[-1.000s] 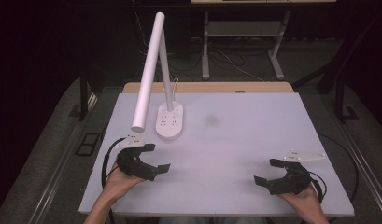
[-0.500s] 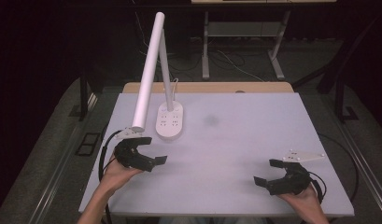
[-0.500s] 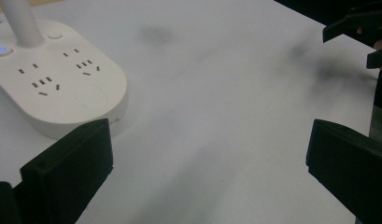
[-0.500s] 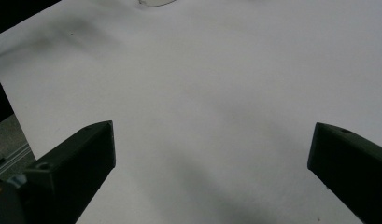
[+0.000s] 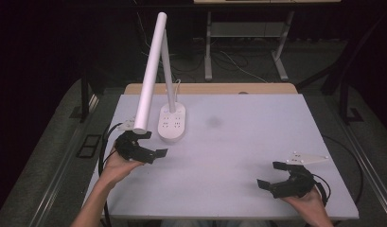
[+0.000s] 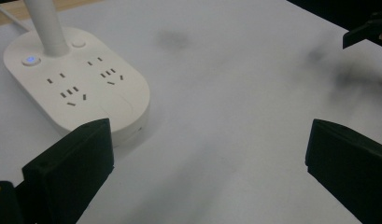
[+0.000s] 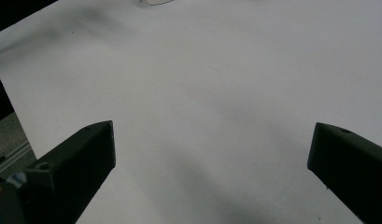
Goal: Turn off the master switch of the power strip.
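- Left tool (image 5: pixel 153 143): at the left part of the desk (image 5: pixel 238 151), held in the person's left hand (image 5: pixel 116 165); jaws spread wide, released, nothing between them. It sits just near-left of the lamp base, under the low end of the lamp head. In the left gripper view its left jaw stands just beside the near rim of the base.
- Lamp head (image 5: pixel 151 71): long white tube, slanting from far-high down to near-left, its low end just above the left tool.
- Lamp base (image 5: pixel 172 123): white oval, flat on the desk at far left; socket slots on top, a small lit blue button (image 6: pixel 31 60) beside the upright stem (image 6: pixel 47 25).
- Smudge (image 5: pixel 213 122): faint grey mark on the desk, right of the base.
- Right tool (image 5: pixel 270 175): near-right of the desk, in the right hand (image 5: pixel 307 201); jaws wide apart, released, over bare desk, well apart from the lamp.
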Demonstrator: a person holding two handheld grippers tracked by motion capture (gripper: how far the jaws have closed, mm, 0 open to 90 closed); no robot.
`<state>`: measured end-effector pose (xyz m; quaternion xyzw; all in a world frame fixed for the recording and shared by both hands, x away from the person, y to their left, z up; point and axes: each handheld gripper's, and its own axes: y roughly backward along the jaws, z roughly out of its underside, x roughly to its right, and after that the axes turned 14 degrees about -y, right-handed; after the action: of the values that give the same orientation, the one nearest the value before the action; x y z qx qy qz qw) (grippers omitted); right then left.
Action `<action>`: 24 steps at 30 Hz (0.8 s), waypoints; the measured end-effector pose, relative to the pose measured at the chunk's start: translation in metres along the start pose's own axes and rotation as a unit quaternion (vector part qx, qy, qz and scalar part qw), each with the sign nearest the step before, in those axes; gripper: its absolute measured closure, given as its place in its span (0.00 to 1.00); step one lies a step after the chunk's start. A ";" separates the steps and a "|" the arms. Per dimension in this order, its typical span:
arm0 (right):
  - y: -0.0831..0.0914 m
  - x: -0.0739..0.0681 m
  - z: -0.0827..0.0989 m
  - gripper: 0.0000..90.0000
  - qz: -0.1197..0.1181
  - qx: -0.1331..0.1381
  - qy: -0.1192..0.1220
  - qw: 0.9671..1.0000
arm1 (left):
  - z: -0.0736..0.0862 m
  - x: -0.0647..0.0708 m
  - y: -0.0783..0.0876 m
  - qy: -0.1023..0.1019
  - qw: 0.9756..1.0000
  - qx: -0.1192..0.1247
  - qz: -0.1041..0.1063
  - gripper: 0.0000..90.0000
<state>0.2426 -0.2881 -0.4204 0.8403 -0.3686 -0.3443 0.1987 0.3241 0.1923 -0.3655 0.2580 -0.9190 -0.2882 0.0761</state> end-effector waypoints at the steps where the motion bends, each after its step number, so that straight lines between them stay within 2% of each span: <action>1: 0.000 0.000 0.000 0.00 0.000 0.000 0.000 1.000 | -0.001 -0.001 0.000 0.000 1.000 -0.001 -0.001 0.00; 18: 0.000 0.000 0.001 0.00 0.001 -0.003 0.004 1.000 | -0.010 -0.024 -0.003 0.006 1.000 -0.012 -0.023 0.00; 24: 0.000 0.000 0.001 0.00 0.001 -0.005 0.005 1.000 | -0.011 -0.032 -0.005 0.014 0.999 -0.016 -0.029 0.00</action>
<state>0.2418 -0.2887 -0.4209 0.8405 -0.3667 -0.3419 0.2055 0.3572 0.1999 -0.3589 0.2870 -0.9055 -0.3008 0.0850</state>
